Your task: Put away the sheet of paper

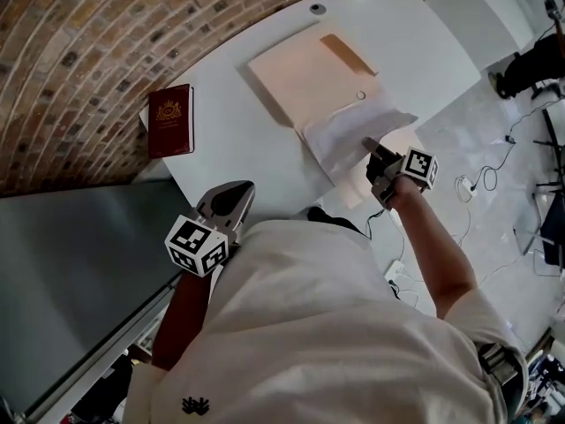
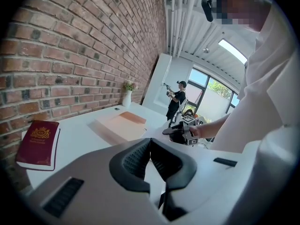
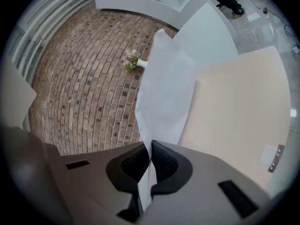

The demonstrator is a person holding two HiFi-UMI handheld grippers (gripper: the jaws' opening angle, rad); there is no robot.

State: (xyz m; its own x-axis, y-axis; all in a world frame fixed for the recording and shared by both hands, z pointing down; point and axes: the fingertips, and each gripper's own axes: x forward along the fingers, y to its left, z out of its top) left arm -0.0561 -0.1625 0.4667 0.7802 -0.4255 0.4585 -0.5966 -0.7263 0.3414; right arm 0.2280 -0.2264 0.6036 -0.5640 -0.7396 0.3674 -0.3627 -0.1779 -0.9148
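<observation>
While the right hand-held gripper [image 3: 150, 149] pinches the sheet of paper [image 3: 164, 93] over the near edge of the open folder [image 1: 305, 69] on the tabletop [image 1: 229, 104], the left hand-held gripper [image 2: 150, 142] hangs back clenched, empty. Next, likely: lay the sheet flat inside, then release.

Holds the left gripper [image 1: 237, 193] [image 2: 150, 142] close against the left of the torso, pointed forward and slightly down. Jaws shut tip to tip, nothing between. Reaches the right arm [image 1: 433, 246] forward and out, elbow bent, forearm bare. Clamps the right gripper [image 1: 369, 144] [image 3: 150, 146] fully together on the edge of the sheet of paper [image 3: 164, 88], tips angled slightly down.
</observation>
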